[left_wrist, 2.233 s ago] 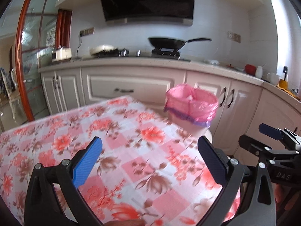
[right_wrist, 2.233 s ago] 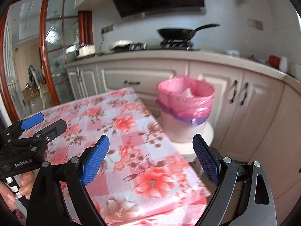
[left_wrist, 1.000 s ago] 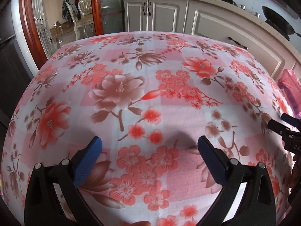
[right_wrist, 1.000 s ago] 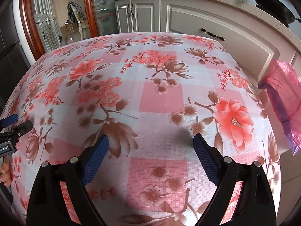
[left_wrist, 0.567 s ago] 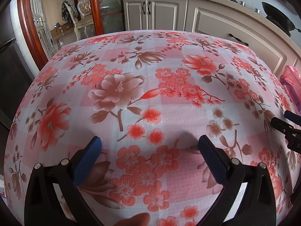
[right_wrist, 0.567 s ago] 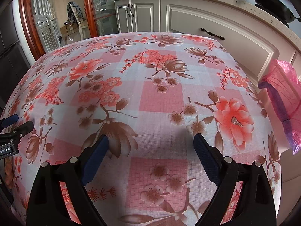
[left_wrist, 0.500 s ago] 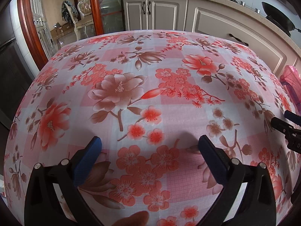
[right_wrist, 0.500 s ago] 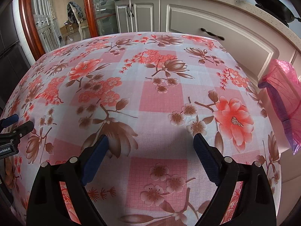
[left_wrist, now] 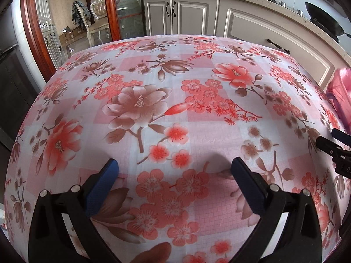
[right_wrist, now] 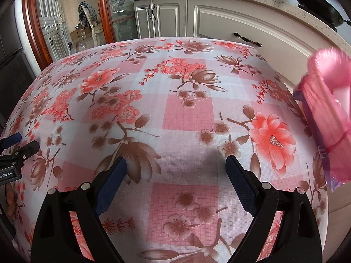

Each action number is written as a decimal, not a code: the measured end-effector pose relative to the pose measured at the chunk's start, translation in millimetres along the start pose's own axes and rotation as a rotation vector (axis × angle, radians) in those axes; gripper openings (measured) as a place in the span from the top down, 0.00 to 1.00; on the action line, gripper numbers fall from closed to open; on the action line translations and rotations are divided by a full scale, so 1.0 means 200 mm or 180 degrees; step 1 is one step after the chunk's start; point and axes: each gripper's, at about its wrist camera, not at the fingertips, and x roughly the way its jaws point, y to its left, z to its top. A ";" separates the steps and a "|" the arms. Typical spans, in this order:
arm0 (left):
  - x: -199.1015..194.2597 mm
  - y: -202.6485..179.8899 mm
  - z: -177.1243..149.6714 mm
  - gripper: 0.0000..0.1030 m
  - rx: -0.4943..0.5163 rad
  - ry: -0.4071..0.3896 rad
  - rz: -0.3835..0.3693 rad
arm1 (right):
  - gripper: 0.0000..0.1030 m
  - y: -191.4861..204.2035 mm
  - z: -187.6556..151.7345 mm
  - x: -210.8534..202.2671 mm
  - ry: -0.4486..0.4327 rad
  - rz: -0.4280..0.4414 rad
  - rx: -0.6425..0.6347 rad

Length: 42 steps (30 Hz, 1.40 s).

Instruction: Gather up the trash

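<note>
Although no trash shows on the floral surface, the pink-lined bin stands just beside its right edge; its thin liner likely tears easily. Left gripper and right gripper hover spread, empty.

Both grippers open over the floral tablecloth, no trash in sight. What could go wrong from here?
1. No trash shows on the tablecloth in either view; closing now would probably pinch cloth only.
2. The pink-lined bin stands just past the table's right edge; a sideways sweep by the right gripper might snag its loose liner.
3. The left gripper and the right gripper hover side by side, each at the edge of the other's view, so they may collide.
</note>
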 end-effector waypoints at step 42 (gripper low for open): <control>-0.01 -0.01 0.00 0.03 -0.0001 -0.0002 -0.0001 | 0.16 -0.01 -0.01 0.00 -0.0003 -0.0004 -0.0002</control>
